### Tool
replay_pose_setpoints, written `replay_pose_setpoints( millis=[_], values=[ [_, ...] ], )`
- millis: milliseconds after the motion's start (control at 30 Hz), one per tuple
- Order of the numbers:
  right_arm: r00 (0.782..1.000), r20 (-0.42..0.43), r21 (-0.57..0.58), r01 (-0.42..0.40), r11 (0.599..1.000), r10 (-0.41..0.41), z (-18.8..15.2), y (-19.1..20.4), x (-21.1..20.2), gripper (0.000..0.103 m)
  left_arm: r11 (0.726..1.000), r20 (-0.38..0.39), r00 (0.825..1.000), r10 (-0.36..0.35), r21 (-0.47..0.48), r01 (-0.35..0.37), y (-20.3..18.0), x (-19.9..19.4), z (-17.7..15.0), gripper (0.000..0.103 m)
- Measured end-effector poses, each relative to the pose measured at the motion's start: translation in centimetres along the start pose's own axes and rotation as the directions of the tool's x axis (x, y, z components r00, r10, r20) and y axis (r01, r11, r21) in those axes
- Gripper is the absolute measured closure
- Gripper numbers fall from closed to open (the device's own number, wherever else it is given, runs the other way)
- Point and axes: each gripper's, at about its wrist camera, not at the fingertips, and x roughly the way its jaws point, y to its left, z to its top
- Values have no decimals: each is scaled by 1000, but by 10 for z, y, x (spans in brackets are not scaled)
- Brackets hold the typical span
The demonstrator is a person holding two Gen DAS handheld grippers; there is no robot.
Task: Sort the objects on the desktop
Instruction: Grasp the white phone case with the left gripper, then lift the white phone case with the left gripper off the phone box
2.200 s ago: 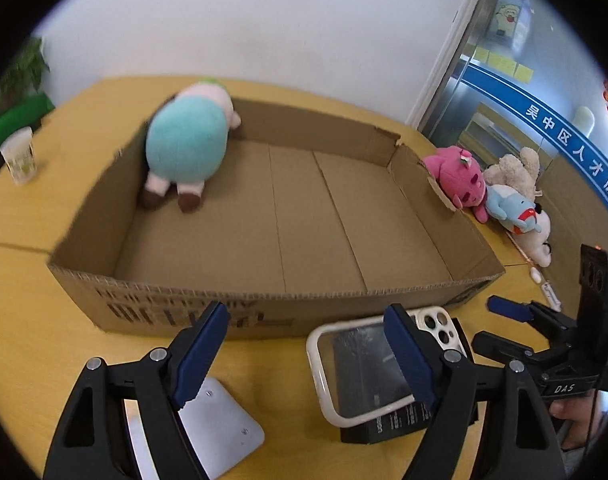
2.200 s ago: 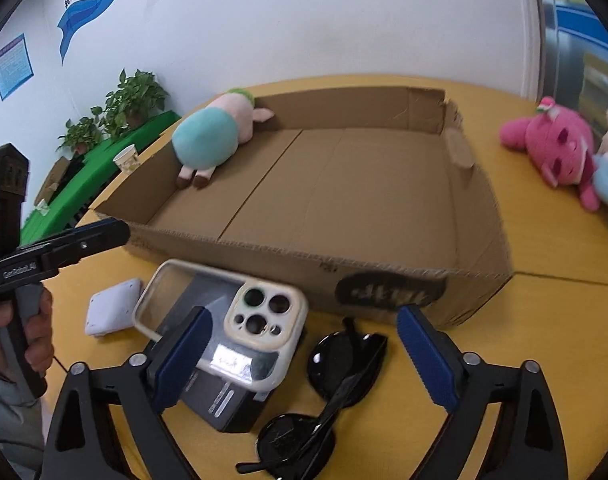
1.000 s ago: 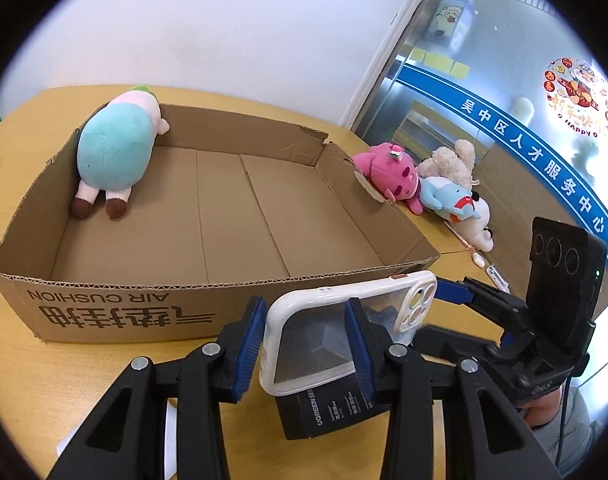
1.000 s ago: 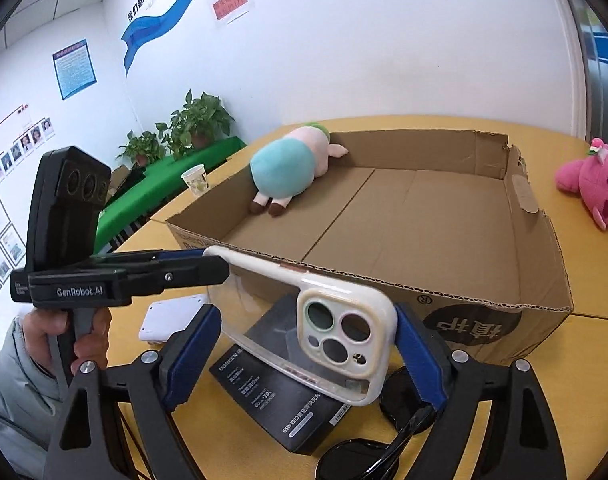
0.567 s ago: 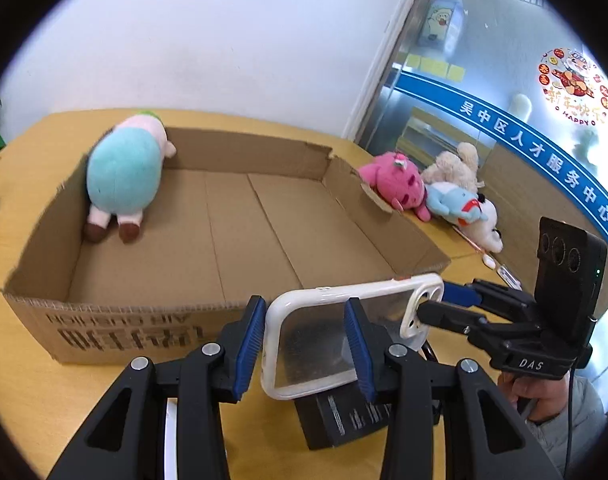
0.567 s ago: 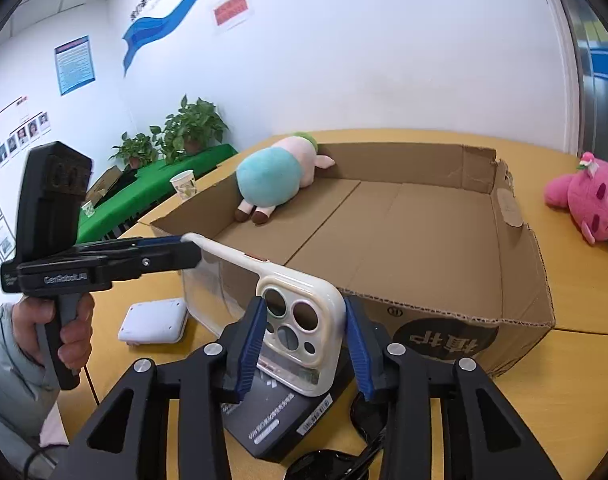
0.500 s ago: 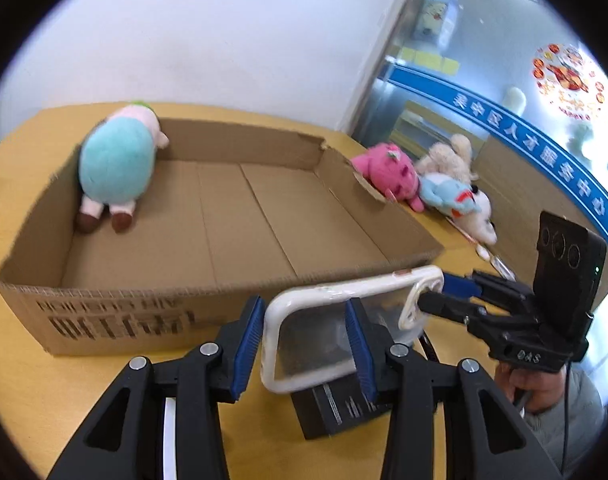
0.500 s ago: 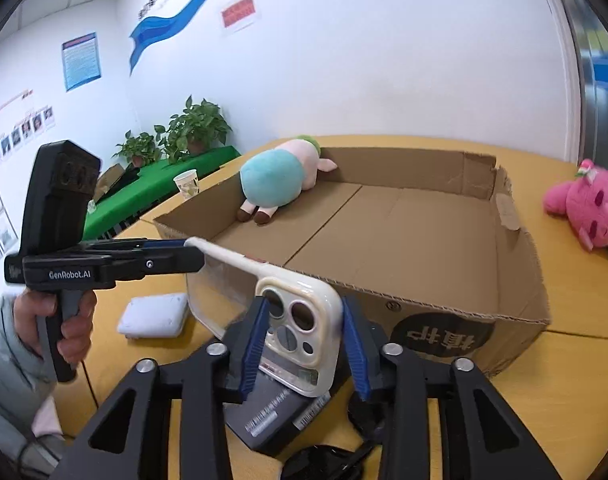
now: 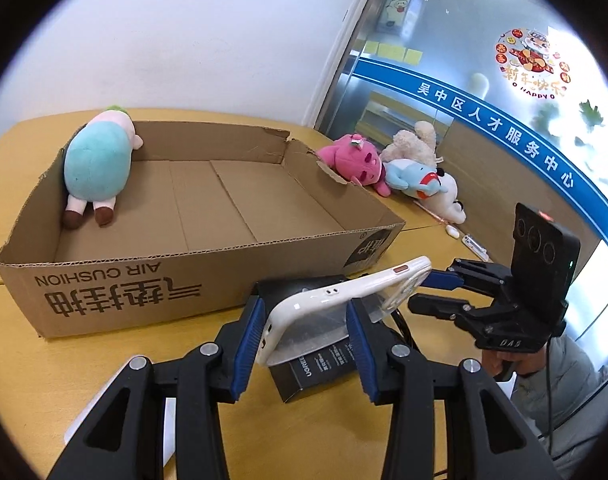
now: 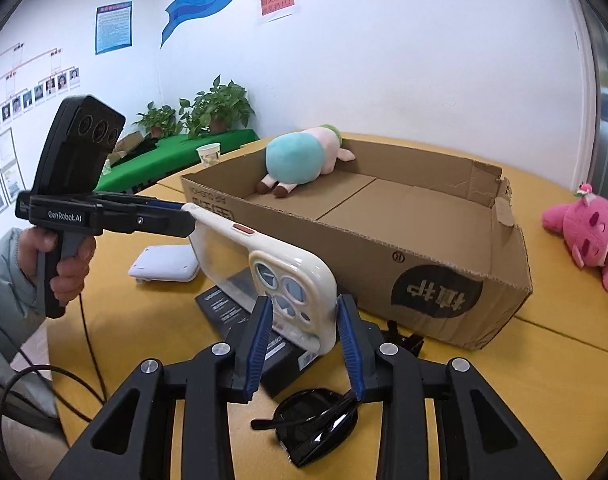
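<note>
Both grippers hold one phone case, lifted just in front of the box.

Left wrist view: the left gripper (image 9: pixel 305 330) has its blue fingers (image 9: pixel 248 340) closed on one end of the cream-rimmed, clear-backed phone case (image 9: pixel 335 298), which hangs above the black carton (image 9: pixel 319 368) on the yellow wooden counter (image 9: pixel 32 380); the right gripper (image 9: pixel 431 290) reaches its far end, where the contact is hard to make out. Right wrist view: the right gripper's fingers (image 10: pixel 260 340), having just closed in, pinch the case at its camera cut-out; black sunglasses (image 10: pixel 315 424) lie below. The open brown cardboard box (image 10: pixel 415 256), with a teal-and-pink plush toy (image 10: pixel 300 160) in one corner, stands just beyond. The step in hand looks like carrying the case; next, both hands probably must move together over the near wall and release inside.
</note>
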Motion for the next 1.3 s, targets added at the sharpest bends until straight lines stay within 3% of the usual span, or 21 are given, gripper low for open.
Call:
replay_pose_setpoints(
  millis=[133,267,367,533,567,633,700,733,833,967,1100,1267,1300],
  values=[
    [1000,-17,-5,6,1000,-6,4,0,7,80,998,33,998,53,13,-54,1,3,4,62],
    [1000,9,-17,23,1000,-23,15,-2,15,80,999,92,995,48,-2,-48,12,5,20,63],
    [997,53,-26,62,998,-60,30,-10,19,80,997,138,989,56,37,-62,12,9,33,63],
    [996,3,-50,87,995,-87,28,-18,32,76,995,49,997,62,70,-66,10,25,27,61],
    [997,-24,-41,71,997,-72,23,-18,34,74,995,25,997,70,70,-71,9,26,23,60],
    [997,-53,-26,50,998,-51,14,-17,33,52,996,-29,997,71,60,-69,9,27,15,49],
    [998,-54,-15,33,999,-34,5,-13,26,32,997,-56,996,63,40,-61,10,24,7,46],
    [999,-47,-12,22,1000,-23,2,-12,21,28,998,-62,996,60,29,-59,10,21,4,46],
    [1000,-18,7,-16,1000,16,-1,-10,5,28,999,-69,998,14,-28,-16,14,12,-3,46],
    [998,-59,108,-27,994,34,2,-23,4,28,996,-57,998,-39,-78,34,21,5,-8,46],
    [992,-116,196,-30,980,53,2,-29,16,29,991,-79,997,-20,-137,9,33,16,-3,46],
    [978,-191,249,-36,968,86,0,-22,28,43,981,-132,991,-5,-195,-21,44,37,5,49],
    [975,-204,249,-35,968,87,-1,-18,30,49,978,-158,987,0,-205,-33,45,43,6,57]
  ],
)
